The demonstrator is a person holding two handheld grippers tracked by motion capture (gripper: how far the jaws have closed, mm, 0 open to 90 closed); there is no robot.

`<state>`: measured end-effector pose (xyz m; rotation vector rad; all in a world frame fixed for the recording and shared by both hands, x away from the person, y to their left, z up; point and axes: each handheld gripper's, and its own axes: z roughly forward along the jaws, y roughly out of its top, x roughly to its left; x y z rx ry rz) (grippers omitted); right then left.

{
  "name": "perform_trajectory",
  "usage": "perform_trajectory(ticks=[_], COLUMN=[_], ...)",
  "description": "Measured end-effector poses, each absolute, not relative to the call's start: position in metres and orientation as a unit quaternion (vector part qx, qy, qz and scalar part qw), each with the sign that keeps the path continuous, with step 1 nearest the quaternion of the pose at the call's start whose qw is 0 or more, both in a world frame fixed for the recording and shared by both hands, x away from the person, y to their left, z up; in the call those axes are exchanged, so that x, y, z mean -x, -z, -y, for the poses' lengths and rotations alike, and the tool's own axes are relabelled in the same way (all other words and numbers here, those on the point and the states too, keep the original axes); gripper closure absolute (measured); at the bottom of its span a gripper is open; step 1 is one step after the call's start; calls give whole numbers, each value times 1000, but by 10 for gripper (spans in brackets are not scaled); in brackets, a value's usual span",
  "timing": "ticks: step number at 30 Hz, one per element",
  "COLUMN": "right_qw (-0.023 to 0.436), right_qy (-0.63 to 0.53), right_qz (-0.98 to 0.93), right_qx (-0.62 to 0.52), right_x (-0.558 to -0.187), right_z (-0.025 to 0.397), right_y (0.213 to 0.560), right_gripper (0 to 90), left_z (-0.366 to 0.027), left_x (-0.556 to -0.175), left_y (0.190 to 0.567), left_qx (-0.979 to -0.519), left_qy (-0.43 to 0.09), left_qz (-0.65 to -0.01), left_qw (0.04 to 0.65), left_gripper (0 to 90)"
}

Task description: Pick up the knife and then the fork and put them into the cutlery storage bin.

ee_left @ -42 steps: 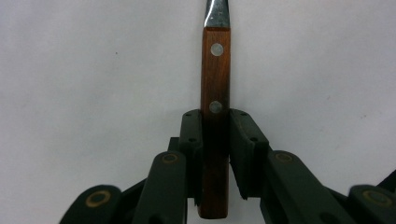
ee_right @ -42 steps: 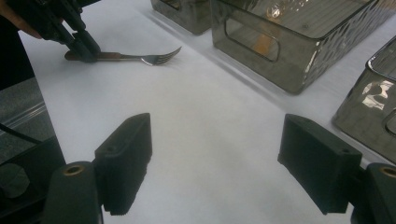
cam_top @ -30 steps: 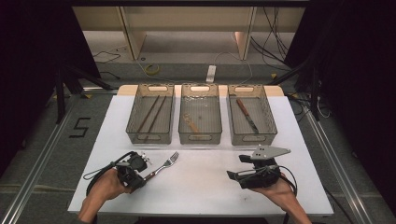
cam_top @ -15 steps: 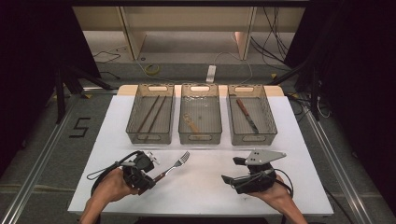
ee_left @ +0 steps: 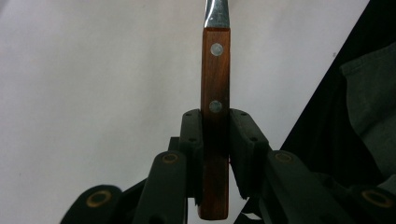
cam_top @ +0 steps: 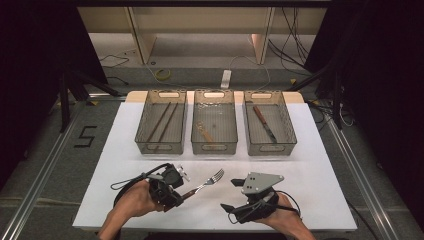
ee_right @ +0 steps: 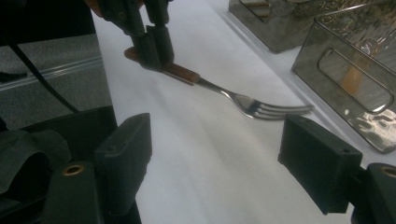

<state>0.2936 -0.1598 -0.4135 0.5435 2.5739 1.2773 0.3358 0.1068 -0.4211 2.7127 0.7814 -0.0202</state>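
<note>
Between both grippers lay fork (cam_top: 206, 183): handle clamped in left gripper (cam_top: 172, 192), tines aimed toward right gripper (cam_top: 231, 195), jaws spread, empty

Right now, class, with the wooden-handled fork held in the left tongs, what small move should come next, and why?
Probably bring the open right tongs forward to the wooden-handled steel fork. The left tongs are shut on its brown handle, holding the tines towards the right tongs, whose jaws stand wide apart just short of them. That looks set for a handover, with the three wire mesh trays beyond.
</note>
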Motion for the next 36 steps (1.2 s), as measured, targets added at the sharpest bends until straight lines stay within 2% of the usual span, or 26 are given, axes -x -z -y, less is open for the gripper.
perform_trajectory(ticks=[16,29,36], right_qw=[140,198,244], right_qy=[-412,-362,-324], right_qz=[-890,-908,-914], right_qx=[-135,-68,-24], right_x=[-292,-282,-278], right_z=[140,120,109], right_y=[412,421,430], right_gripper=[264,274,289], left_z=[-69,-67,-63], left_x=[-346,-343,-339], left_y=[413,409,409], left_qx=[-959,-961,-964], left_qy=[19,27,30], left_qz=[-231,-226,-218], left_qw=[161,156,151], left_gripper=[758,758,758])
